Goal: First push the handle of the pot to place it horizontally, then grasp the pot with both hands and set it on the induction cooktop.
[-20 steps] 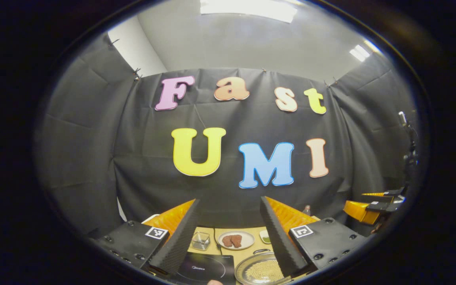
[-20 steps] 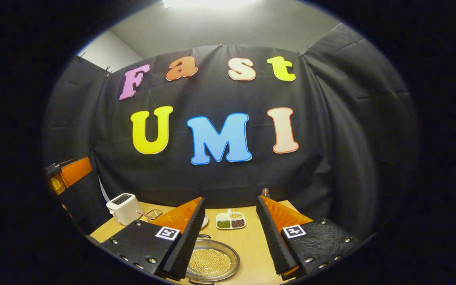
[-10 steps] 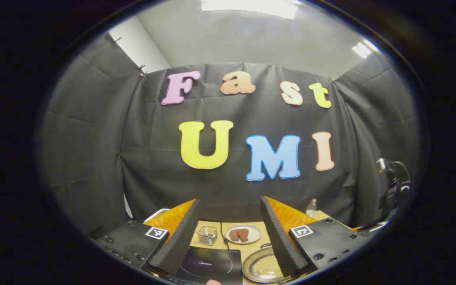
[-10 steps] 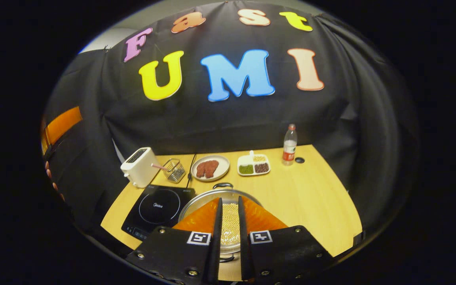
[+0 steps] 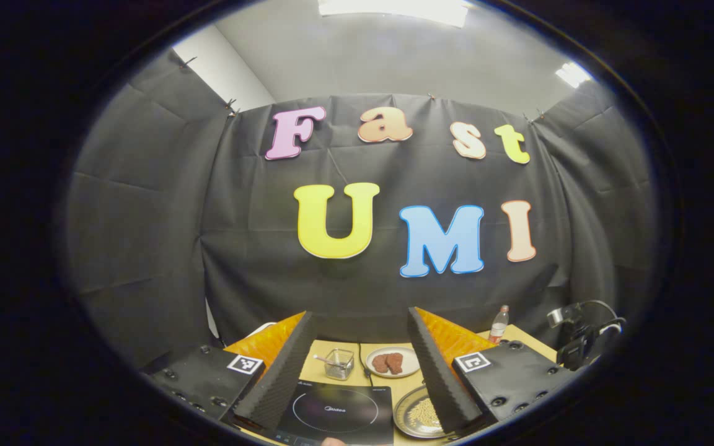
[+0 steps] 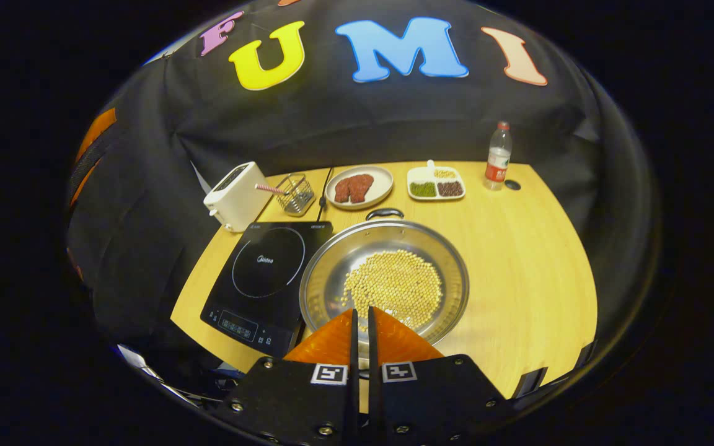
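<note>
Below, in the lower centre of the right gripper view, we held the right gripper pressed together over the pot, which sat on the table beside the cooktop. We kept the left gripper spread wide above the cooktop.

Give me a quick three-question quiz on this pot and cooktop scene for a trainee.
1. True or false: the pot already sits on the cooktop.
2. Which gripper has its fingers nearly closed? A) left gripper B) right gripper
3. Fill in: the pot holds pale ____.

Key: 1. False, it stands on the table beside the cooktop. 2. B, with only a thin gap; the left one is wide open. 3. Beans.
</note>
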`<state>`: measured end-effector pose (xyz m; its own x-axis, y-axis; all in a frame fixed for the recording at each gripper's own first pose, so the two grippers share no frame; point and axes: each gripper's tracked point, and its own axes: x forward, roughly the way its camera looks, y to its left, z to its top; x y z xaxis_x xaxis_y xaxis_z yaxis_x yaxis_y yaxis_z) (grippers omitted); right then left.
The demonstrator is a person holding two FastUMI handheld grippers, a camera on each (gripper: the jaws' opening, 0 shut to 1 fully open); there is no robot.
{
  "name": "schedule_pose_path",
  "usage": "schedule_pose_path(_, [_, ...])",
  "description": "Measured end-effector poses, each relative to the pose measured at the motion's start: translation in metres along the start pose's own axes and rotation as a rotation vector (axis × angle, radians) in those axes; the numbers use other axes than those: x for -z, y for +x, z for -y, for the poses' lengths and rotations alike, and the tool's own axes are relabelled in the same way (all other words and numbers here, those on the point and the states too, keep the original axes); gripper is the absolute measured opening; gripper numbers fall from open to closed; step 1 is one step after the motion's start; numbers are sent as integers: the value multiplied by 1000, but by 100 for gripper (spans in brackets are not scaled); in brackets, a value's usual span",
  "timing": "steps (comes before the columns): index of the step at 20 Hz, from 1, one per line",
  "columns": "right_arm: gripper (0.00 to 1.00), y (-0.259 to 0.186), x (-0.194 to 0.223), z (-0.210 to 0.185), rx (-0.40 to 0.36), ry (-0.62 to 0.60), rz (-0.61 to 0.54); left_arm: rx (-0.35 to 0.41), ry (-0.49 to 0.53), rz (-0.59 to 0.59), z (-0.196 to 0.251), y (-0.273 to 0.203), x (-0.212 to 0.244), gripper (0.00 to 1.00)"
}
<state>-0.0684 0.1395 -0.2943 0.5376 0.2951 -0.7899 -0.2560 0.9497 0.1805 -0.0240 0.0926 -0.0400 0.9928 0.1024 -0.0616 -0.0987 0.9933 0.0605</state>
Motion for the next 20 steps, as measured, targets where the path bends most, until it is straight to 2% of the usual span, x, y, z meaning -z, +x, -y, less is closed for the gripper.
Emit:
schedule_pose_path(8, [6,32,64,-31,-103,101,-235,-24,-1,-29,-15,-7,13,95])
schedule_pose_path(11, [6,44,80,-33,-102,95,-273,-31,0,-34,-21,-9,15,95])
schedule_pose_path(18, [6,76,104,-39,-76,194,-330,-33,5,-56,-34,-6,26,95])
schedule_pose_path(20, [6,83,107,-31,-41,206,-332,-31,4,-60,-38,-4,28,95])
